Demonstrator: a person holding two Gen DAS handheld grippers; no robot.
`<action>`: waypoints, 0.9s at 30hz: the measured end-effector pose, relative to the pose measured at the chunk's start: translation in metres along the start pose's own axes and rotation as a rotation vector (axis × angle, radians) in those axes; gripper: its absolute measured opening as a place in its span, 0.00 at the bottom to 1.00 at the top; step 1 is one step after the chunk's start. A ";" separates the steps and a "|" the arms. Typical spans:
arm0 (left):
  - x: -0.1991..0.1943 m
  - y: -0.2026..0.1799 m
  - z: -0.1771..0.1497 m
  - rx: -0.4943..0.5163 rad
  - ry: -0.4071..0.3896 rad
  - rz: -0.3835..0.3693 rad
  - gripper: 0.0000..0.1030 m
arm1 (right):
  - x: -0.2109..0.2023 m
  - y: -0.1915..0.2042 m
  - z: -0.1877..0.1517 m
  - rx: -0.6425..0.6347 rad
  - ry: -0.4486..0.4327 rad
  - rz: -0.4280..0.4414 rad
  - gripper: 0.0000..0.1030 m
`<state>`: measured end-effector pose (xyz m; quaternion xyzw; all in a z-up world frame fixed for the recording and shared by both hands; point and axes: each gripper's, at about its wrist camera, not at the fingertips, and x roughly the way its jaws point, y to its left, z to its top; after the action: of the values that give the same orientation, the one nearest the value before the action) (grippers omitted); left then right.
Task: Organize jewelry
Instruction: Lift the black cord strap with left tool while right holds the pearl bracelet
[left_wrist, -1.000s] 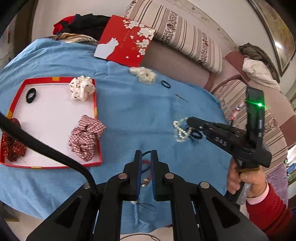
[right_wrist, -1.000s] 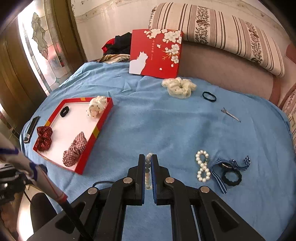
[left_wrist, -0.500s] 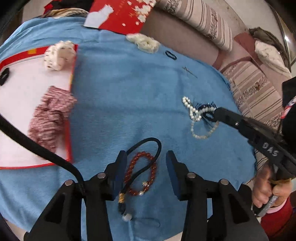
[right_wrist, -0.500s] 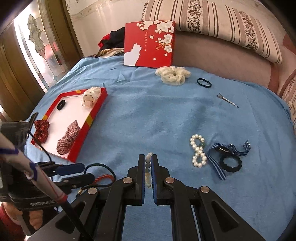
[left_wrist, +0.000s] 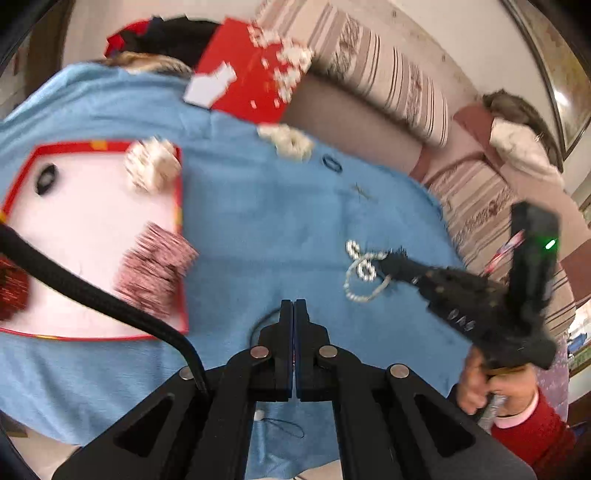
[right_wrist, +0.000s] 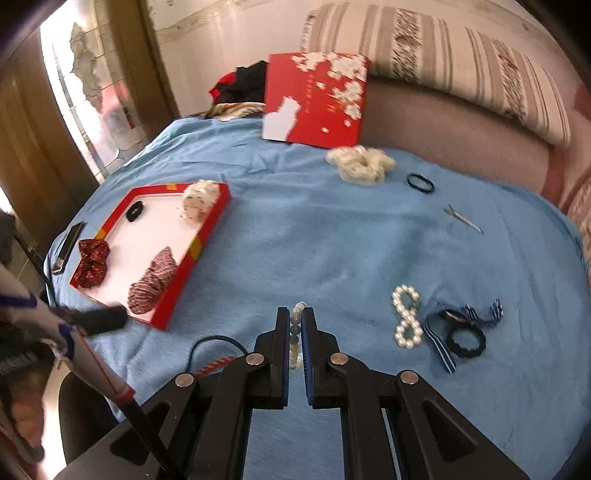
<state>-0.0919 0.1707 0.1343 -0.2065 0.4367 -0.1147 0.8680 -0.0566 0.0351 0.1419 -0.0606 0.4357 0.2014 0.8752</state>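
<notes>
Left tool (left_wrist: 294, 306), spread around the red bead bracelet on a black cord (right_wrist: 216, 363) half a second ago, is now pressing shut, seemingly empty, the bracelet still lying on the blue-clothed tabletop (right_wrist: 314, 240), unsorted, while the right tool (right_wrist: 294, 317) is pinching pale round beads (right_wrist: 298, 305).

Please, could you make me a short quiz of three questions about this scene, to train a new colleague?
1. Multiple choice: what is between the jaws of the right gripper?
A. a pale bead bracelet
B. a black hair tie
C. a metal hair clip
2. True or false: the cream scrunchie lies inside the red tray.
3. Count: how many things lie in the red tray?

Key
1. A
2. False: it lies on the blue cloth, outside the tray.
3. Four
</notes>
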 end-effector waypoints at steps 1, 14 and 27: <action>-0.005 0.003 0.002 0.005 0.000 -0.002 0.00 | 0.001 0.005 0.001 -0.007 0.000 0.002 0.06; 0.084 -0.001 -0.014 0.111 0.126 0.114 0.37 | 0.000 0.017 -0.011 -0.039 0.013 -0.021 0.07; 0.119 -0.014 -0.020 0.219 0.227 0.121 0.03 | 0.030 -0.017 -0.037 0.057 0.060 0.004 0.07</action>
<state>-0.0381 0.1076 0.0459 -0.0697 0.5285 -0.1317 0.8357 -0.0610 0.0180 0.0946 -0.0408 0.4673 0.1888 0.8628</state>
